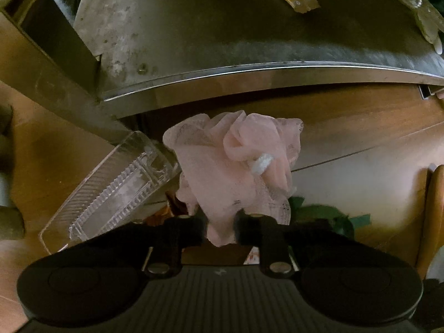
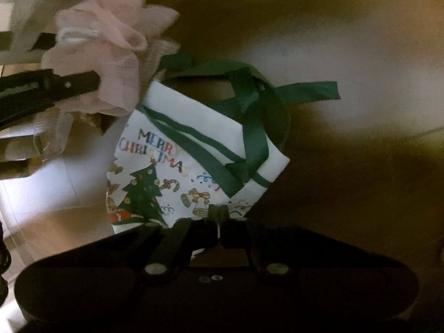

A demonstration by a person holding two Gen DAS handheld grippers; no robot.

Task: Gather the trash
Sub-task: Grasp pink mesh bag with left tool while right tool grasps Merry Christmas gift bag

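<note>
Left gripper (image 1: 220, 230): black, two-fingered, pressed onto the lower tail of a crumpled pale-pink mesh bath pouf (image 1: 236, 163) with a white cord loop. The pouf rises from the jaws toward 12 o'clock, its bulk beyond the fingertips.

Right gripper (image 2: 219, 216): black, pinched almost fully together on the near edge of a small white paper gift bag (image 2: 194, 149) printed "MERRY CHRISTMAS", with dark-green ribbon handles (image 2: 249, 105). The bag's long axis runs from the jaws toward 12 o'clock; its mouth lies at the far end.

Governing relation: in the right wrist view the pouf (image 2: 111, 44) sits at 10 o'clock from the bag's mouth, just beside its corner, with the left gripper (image 2: 91, 82) clamped on it. Judged next move: carry the pouf toward 4 o'clock into the mouth.

Edges: clear ribbed plastic tray (image 1: 111, 191) at 9 o'clock of the pouf, touching or just beside; stainless-steel counter rim (image 1: 249, 80) beyond at 12 o'clock. Brown wooden surface (image 2: 347, 55) lies open at 1 to 3 o'clock of the bag.
</note>
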